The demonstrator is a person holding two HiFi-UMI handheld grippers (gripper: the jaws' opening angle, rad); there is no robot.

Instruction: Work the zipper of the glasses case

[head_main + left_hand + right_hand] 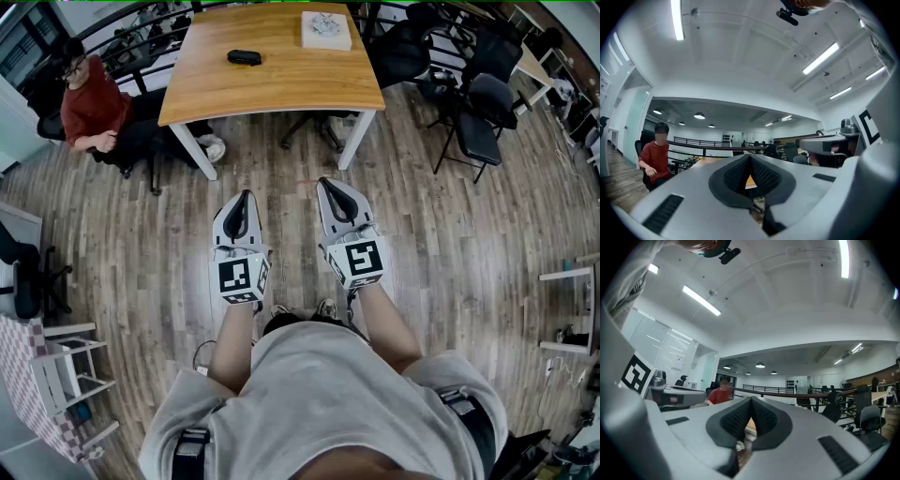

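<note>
Wood-plank flooring fills the head view of an open office, with railings and desks along the far edge. At the far left a seated person in a red top (89, 105) leans on an office chair, well apart from both tools. Next comes the left gripper (247, 196), held low over the floor in front of the wearer's body, its marker cube nearest the forearm. In its own view the jaws stand closed, tips meeting in a point, and the ribbed black pads (734, 175) behind them leave only a narrow wedge with nothing in it. Beyond the tips stands the pale wooden bench (281, 89) on white legs, well apart from both grippers. On it lies the glasses case (244, 57), a small dark oval lying flat near the middle of the top, untouched; whether its zipper is open or closed is too small to tell. Further right, near the bench's far right corner, sits a flat white box (325, 30), apart from the case. The right gripper (328, 183) hangs beside the left one, slightly further forward and angled the same way towards the bench. Its jaws are likewise pressed together at the tips and hold nothing. To the right of the bench a group of black office chairs (480, 117) stands on the planks
</note>
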